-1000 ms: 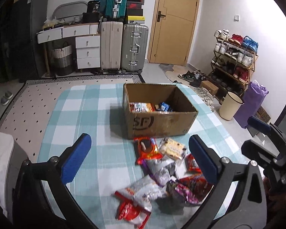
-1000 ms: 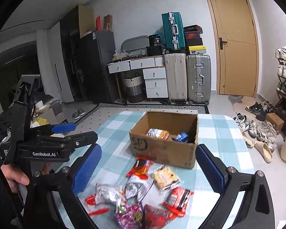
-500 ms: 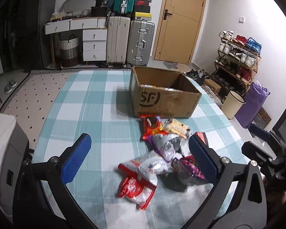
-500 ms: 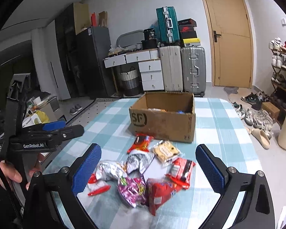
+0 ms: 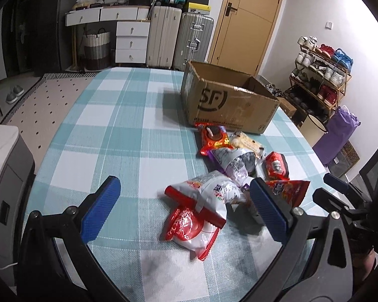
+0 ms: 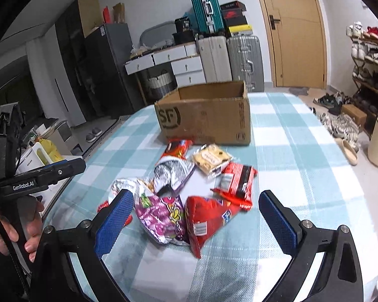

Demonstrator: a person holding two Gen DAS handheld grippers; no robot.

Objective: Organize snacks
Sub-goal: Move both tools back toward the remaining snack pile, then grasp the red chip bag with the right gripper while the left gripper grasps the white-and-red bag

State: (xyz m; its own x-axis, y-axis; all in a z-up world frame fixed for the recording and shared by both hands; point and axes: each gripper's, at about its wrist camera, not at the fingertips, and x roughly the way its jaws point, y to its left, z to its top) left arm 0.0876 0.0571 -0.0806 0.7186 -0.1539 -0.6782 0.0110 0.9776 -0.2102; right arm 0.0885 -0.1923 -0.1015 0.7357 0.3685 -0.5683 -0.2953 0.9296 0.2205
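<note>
Both the left gripper (image 5: 182, 207) and right gripper (image 6: 196, 217) hover jaws wide, empty, over snack packets (image 6: 189, 183) before the SF carton (image 6: 206, 115).

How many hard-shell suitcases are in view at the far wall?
3: a beige upright suitcase beside the white drawers, a silver upright suitcase right of it, a teal suitcase perched above them. Others may be hidden.
</note>
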